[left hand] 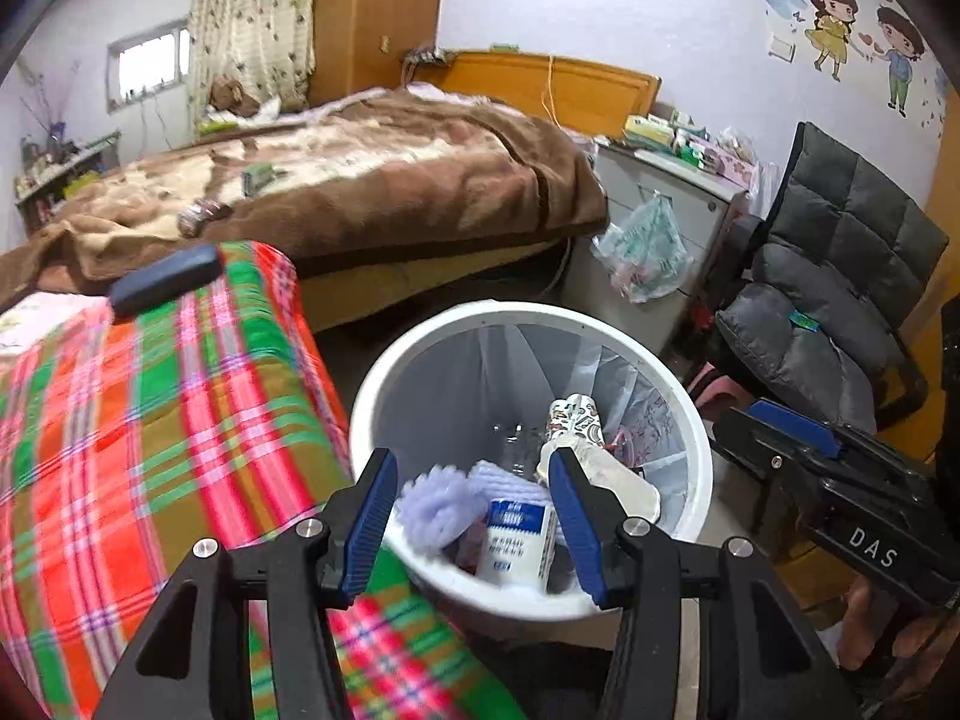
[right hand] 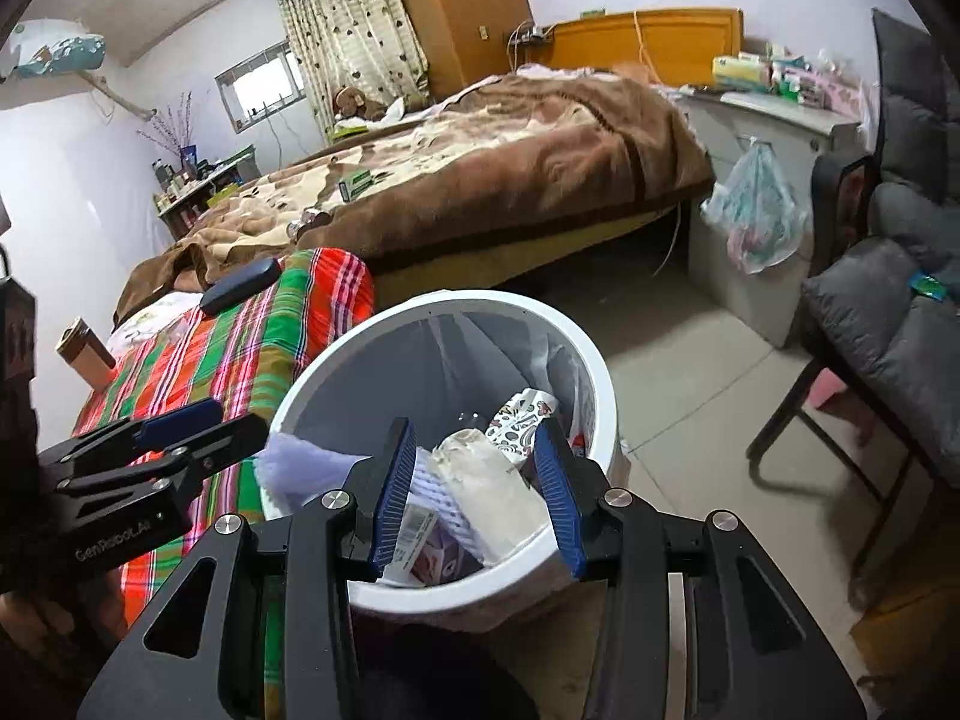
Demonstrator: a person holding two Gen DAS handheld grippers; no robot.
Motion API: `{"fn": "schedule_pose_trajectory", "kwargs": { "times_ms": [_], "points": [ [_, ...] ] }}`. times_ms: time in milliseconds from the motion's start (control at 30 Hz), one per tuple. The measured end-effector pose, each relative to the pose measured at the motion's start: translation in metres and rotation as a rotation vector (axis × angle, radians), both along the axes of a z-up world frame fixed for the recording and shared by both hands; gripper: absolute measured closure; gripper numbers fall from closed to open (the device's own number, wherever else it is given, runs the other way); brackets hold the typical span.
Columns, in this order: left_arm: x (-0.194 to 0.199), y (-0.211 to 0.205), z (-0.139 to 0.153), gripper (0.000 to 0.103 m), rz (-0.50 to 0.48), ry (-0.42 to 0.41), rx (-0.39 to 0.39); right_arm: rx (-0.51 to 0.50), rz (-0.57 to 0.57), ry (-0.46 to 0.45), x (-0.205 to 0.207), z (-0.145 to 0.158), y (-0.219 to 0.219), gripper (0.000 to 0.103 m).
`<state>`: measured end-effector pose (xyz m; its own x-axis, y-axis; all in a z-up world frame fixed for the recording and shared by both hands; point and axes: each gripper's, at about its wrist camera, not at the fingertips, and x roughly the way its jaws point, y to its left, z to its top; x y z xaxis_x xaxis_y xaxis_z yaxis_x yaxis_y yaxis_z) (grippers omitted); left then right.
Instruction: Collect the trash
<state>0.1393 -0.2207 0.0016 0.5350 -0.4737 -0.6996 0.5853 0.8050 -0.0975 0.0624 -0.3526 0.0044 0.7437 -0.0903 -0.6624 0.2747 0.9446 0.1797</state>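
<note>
We hold our 2 claws over the white round bin (left hand: 690,420), its rim just below the tips. Left claw (left hand: 474,516) and right claw (right hand: 480,492) stand approx half open, nothing in them. Trash lies inside: lilac foam net (left hand: 438,504), paper box (left hand: 516,546), crumpled wrapper (right hand: 486,480). Plaid blanket (left hand: 150,420) touches the bin on the left; bare tile floor (right hand: 690,390) to the right.

The bin (left hand: 699,438) is white with a pale grey liner. Inside lie lilac foam netting (left hand: 441,507), a white box with blue print (left hand: 519,546), a cream wrapper (right hand: 489,495) and a white cup with brown patterning (left hand: 573,420). The quilt (left hand: 150,420) is plaid in red, green, pink and olive. The blanket (left hand: 390,192) is brown and cream. Both grippers' pads (left hand: 372,522) are blue on black.
</note>
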Motion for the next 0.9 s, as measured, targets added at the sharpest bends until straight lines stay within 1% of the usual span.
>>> {"fn": "schedule_pose_trajectory", "kwargs": {
  "times_ms": [200, 333, 433, 533, 567, 600, 700, 800, 900],
  "points": [
    [-0.036, 0.023, 0.011, 0.051, 0.055, -0.065, -0.002, -0.063, -0.018, -0.015, -0.014, 0.004, 0.021, 0.06],
    [-0.055, 0.038, 0.016, 0.051, 0.081, -0.099, -0.015, -0.074, -0.034, -0.032, -0.023, 0.004, 0.032, 0.06],
    [-0.069, 0.049, 0.017, 0.051, 0.125, -0.125, -0.017, -0.076, -0.041, -0.035, -0.029, 0.004, 0.037, 0.06],
    [-0.083, 0.055, 0.016, 0.051, 0.174, -0.181, 0.041, -0.09, -0.053, -0.05, -0.037, 0.006, 0.044, 0.06],
    [-0.085, 0.055, 0.015, 0.051, 0.18, -0.19, 0.05, -0.093, -0.054, -0.053, -0.039, 0.006, 0.045, 0.06],
    [-0.089, 0.057, 0.014, 0.051, 0.18, -0.192, 0.052, -0.096, -0.055, -0.056, -0.04, 0.006, 0.048, 0.06],
    [-0.093, 0.061, 0.012, 0.051, 0.171, -0.17, 0.026, -0.113, -0.065, -0.07, -0.045, 0.006, 0.052, 0.06],
    [-0.097, 0.064, 0.013, 0.051, 0.166, -0.174, 0.005, -0.119, -0.089, -0.089, -0.05, 0.005, 0.057, 0.06],
    [-0.101, 0.064, 0.012, 0.051, 0.155, -0.173, -0.007, -0.127, -0.089, -0.098, -0.053, 0.006, 0.06, 0.06]
  ]
}}
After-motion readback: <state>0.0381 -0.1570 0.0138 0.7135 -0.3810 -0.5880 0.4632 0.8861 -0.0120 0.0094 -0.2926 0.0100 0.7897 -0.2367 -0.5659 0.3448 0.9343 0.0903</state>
